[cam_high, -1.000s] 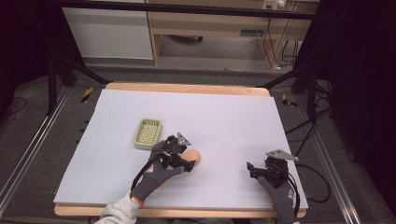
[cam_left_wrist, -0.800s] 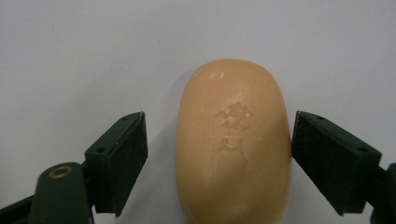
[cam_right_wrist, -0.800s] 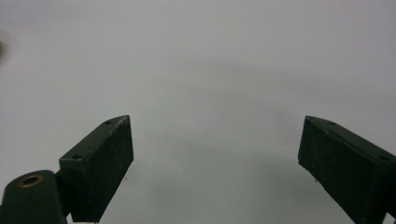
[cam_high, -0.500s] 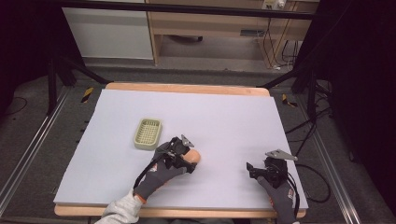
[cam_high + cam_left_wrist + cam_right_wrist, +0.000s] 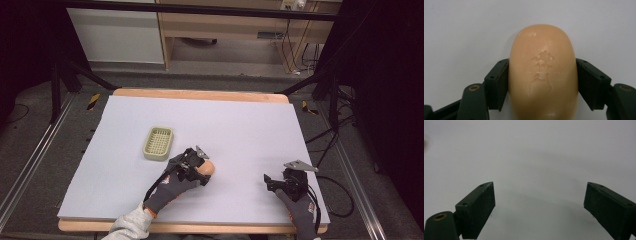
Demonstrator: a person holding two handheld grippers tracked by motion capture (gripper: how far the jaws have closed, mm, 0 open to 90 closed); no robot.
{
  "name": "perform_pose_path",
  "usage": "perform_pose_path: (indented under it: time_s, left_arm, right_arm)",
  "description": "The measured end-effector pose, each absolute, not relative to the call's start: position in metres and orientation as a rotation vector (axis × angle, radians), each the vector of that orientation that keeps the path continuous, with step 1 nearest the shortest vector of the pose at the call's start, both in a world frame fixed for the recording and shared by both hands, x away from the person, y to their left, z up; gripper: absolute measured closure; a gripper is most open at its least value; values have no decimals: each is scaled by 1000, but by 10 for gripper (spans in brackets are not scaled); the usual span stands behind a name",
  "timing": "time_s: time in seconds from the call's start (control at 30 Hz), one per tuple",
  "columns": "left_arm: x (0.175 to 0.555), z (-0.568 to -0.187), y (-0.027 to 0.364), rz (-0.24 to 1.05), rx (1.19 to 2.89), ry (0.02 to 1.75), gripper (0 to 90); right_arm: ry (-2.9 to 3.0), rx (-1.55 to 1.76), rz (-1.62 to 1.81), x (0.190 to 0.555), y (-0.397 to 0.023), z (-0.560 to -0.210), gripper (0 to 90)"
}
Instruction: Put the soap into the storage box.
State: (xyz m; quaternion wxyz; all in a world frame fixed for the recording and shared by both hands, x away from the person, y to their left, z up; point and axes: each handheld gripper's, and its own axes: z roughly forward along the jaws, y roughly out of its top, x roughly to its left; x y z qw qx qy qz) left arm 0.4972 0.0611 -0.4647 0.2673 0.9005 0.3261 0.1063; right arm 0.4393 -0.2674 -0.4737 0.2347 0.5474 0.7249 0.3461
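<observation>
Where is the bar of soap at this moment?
In the high view the soap lies on the white table, left of centre near the front edge, clamped by the left gripper, just right of the green soap dish.

A pale green soap dish (image 5: 158, 142) with a perforated floor sits left of the counter's (image 5: 250, 125) middle, well in from the left edge, lying flat on the light grey sheet that covers the top inside a wooden border. Beyond the counter's far edge stand a white cabinet (image 5: 116, 35) and a wooden shelf unit (image 5: 225, 25). Past the right edge, black cables (image 5: 325, 135) run across the dark floor (image 5: 30, 135), and metal rails flank both sides.
</observation>
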Motion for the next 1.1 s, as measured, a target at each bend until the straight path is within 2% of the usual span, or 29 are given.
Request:
perform_pose_path:
  time_s: [0.37,1.1]
  left_arm:
    - [495,-462,62,310,2457,875,316]
    - [484,-435,81,298,2360,890,316]
  right_arm:
    - [1992,1500,949,439,-268,-474,103]
    - [1989,1491,952,438,-269,-473,103]
